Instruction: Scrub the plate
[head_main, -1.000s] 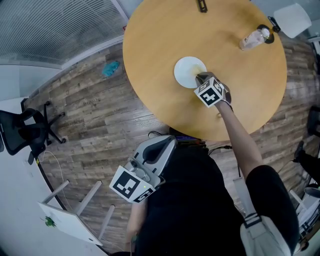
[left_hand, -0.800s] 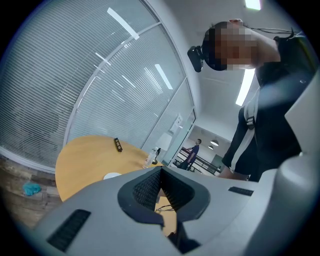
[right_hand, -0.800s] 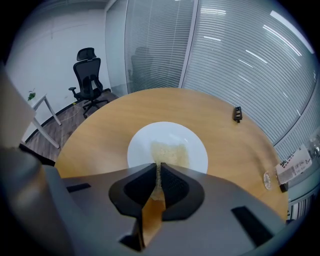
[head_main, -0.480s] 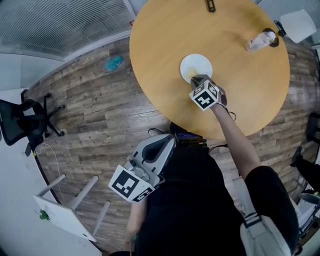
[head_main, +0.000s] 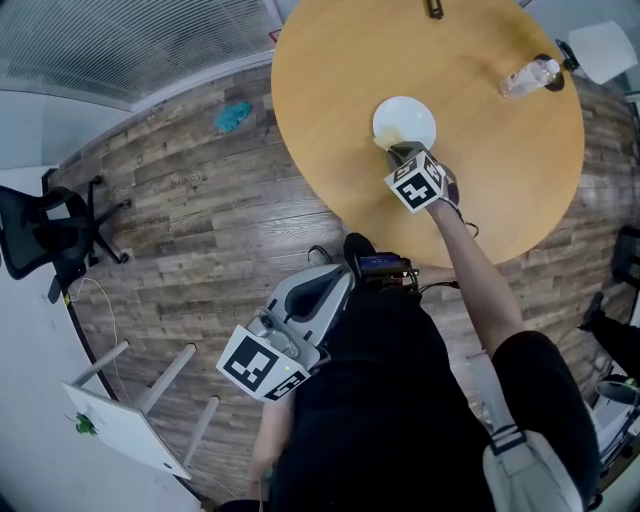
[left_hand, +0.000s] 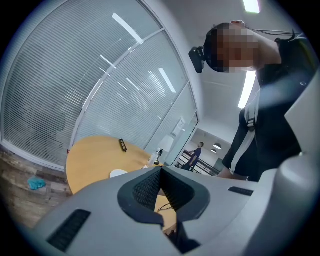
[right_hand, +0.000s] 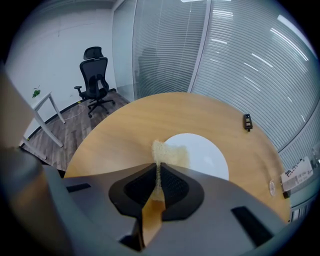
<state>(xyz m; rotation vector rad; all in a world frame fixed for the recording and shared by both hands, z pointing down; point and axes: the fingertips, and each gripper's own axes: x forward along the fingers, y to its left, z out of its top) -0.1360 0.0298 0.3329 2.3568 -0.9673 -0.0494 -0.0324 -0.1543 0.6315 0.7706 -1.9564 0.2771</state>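
A white plate (head_main: 408, 118) lies on the round wooden table (head_main: 330, 90). My right gripper (head_main: 401, 151) reaches to the plate's near rim and is shut on a yellow sponge (head_main: 391, 141). In the right gripper view the sponge (right_hand: 168, 154) sticks out past the shut jaws of the right gripper (right_hand: 159, 175) and rests on the near left edge of the plate (right_hand: 205, 156). My left gripper (head_main: 343, 284) hangs off the table, close to the person's body. The left gripper (left_hand: 161, 173) has its jaws shut with nothing between them.
A clear bottle (head_main: 528, 74) lies at the table's far right and a small black object (head_main: 433, 9) at its far edge. On the floor are a teal cloth (head_main: 235, 115), a black office chair (head_main: 45, 240) and a white stand (head_main: 130, 420).
My right gripper has slid the sponge leftward along the plate's near rim, from its right side to its near edge. The left gripper has stayed where it was.
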